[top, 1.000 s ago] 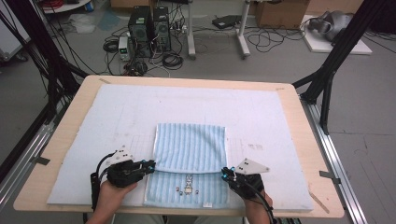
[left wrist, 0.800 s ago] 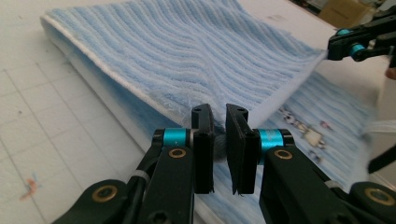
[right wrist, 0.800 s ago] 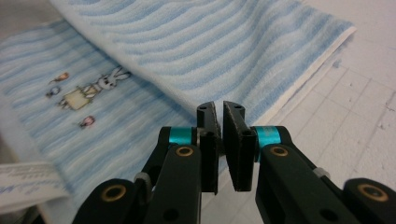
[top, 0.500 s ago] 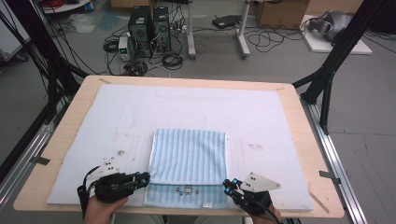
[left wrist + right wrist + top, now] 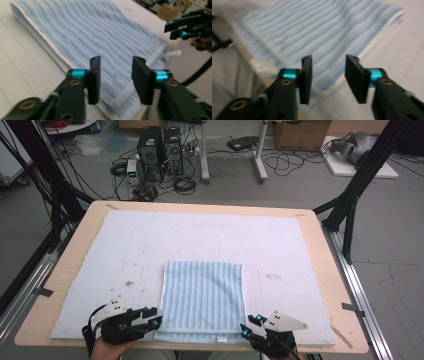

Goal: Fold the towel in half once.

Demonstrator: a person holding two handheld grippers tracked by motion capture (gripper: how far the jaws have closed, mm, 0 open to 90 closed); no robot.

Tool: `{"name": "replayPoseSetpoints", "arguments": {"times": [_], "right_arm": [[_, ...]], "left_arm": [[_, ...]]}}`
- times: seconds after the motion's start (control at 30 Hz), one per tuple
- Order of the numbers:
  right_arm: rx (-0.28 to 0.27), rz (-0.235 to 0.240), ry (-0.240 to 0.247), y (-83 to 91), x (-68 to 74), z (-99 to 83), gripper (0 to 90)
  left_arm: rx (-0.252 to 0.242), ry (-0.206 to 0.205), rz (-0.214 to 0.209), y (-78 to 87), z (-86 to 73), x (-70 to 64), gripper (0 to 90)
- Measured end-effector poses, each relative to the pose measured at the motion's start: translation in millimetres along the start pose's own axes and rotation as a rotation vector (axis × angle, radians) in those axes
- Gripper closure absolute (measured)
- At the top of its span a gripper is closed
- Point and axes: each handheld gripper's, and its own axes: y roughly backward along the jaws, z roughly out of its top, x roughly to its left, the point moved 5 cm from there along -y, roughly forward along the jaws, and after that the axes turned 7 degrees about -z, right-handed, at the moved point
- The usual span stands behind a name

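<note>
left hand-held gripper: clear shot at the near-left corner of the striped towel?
Probably yes. The left hand-held gripper sits beside the striped towel at its near-left corner, jaws open, with nothing between them in the left gripper view.

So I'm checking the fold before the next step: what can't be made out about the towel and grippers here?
- Towel layers: high view, too small to count.
- Small tag at its near edge: print too small.
- Right gripper: body cut off by the bottom edge.
- Cloth weave: both gripper views, motion blur.
- Left gripper contact with the towel: unclear.
</note>
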Motion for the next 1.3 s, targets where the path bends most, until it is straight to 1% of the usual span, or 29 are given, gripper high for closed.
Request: {"name": "replayPoseSetpoints", "arguments": {"times": [0.03, 0.1, 0.13, 0.17, 0.2, 0.23, 0.27, 0.33, 0.4, 0.47, 0.5, 0.57, 0.63, 0.7, 0.77, 0.83, 0.87, 0.93, 1.0, 1.03, 1.07, 1.13, 1.17, 1.23, 1.3], "right_arm": [[-0.009, -0.017, -0.011, -1.3, -4.2, 4.2, 53.1], [-0.018, -0.059, -0.025, -6.0, -11.9, 12.8, 50.4], [-0.023, -0.079, -0.028, -9.5, -16.0, 17.3, 49.7], [-0.028, -0.096, -0.029, -13.4, -20.1, 21.9, 48.8], [-0.03, -0.114, -0.033, -17.5, -23.9, 26.1, 48.4], [-0.031, -0.117, -0.042, -21.8, -27.4, 30.0, 47.8], [-0.036, -0.124, -0.046, -26.8, -31.1, 33.7, 46.8], [-0.03, -0.138, -0.056, -36.4, -38.4, 39.6, 45.9], [-0.023, -0.145, -0.068, -46.2, -45.2, 44.4, 42.4], [-0.004, -0.155, -0.083, -55.7, -51.6, 47.7, 40.4], [0.003, -0.16, -0.084, -60.4, -55.2, 49.1, 39.6], [0.017, -0.174, -0.088, -69.0, -62.3, 51.5, 38.1], [0.03, -0.183, -0.095, -76.7, -68.6, 53.7, 36.9], [0.043, -0.184, -0.108, -85.0, -74.2, 55.6, 35.3], [0.066, -0.19, -0.12, -95.4, -79.7, 56.8, 32.8], [0.081, -0.186, -0.123, -103.6, -82.6, 58.6, 32.1], [0.094, -0.187, -0.126, -107.6, -83.6, 59.6, 31.4], [0.101, -0.19, -0.135, -114.8, -85.7, 61.9, 29.8], [0.115, -0.202, -0.138, -121.4, -87.7, 63.8, 29.3], [0.117, -0.201, -0.141, -124.3, -88.6, 64.2, 29.3], [0.124, -0.209, -0.138, -127.2, -89.8, 64.1, 29.1], [0.136, -0.204, -0.151, -131.8, -91.3, 62.6, 28.2], [0.136, -0.203, -0.161, -133.1, -91.9, 62.2, 27.4], [0.128, -0.204, -0.17, -135.0, -94.1, 61.8, 26.9], [0.138, -0.205, -0.174, -136.8, -95.1, 60.8, 26.9]], "left_arm": [[-0.014, 0.003, 0.009, -0.2, 4.9, 4.6, 52.0], [-0.028, 0.014, 0.02, -2.5, 15.9, 15.0, 50.4], [-0.033, 0.005, 0.026, -4.4, 21.9, 20.2, 50.0], [-0.035, 0.014, 0.031, -6.9, 27.7, 24.8, 49.5], [-0.049, 0.009, 0.027, -9.1, 33.1, 29.2, 48.5], [-0.068, -0.008, 0.026, -11.9, 38.1, 33.1, 45.5], [-0.07, -0.023, 0.031, -14.2, 42.9, 37.1, 42.9], [-0.069, -0.063, 0.034, -18.7, 51.5, 44.9, 41.7], [-0.064, -0.07, 0.04, -23.6, 58.9, 53.4, 38.4], [-0.083, -0.071, 0.059, -27.6, 64.8, 61.4, 37.3], [-0.09, -0.075, 0.063, -29.3, 66.4, 65.1, 36.6], [-0.063, -0.079, 0.071, -34.7, 68.5, 71.7, 35.7], [-0.05, -0.094, 0.081, -39.4, 72.4, 77.0, 35.4], [-0.08, -0.102, 0.104, -42.7, 77.4, 82.6, 35.2], [-0.061, -0.093, 0.104, -47.4, 80.0, 89.4, 34.8], [-0.057, -0.074, 0.108, -54.6, 81.1, 94.9, 34.4], [-0.048, -0.082, 0.12, -58.6, 80.5, 97.6, 33.5], [-0.023, -0.058, 0.148, -66.5, 78.2, 104.0, 33.1], [-0.014, -0.044, 0.171, -72.3, 76.9, 109.6, 33.3], [-0.007, -0.035, 0.169, -74.7, 76.6, 111.9, 33.4], [-0.012, -0.033, 0.17, -76.6, 76.7, 113.7, 33.5], [-0.011, -0.025, 0.153, -79.8, 75.3, 116.8, 33.6], [0.004, -0.029, 0.163, -80.4, 73.8, 119.1, 33.5], [0.014, -0.005, 0.184, -81.3, 71.6, 124.6, 33.7], [0.021, 0.008, 0.2, -82.3, 69.9, 128.8, 33.6]]}}
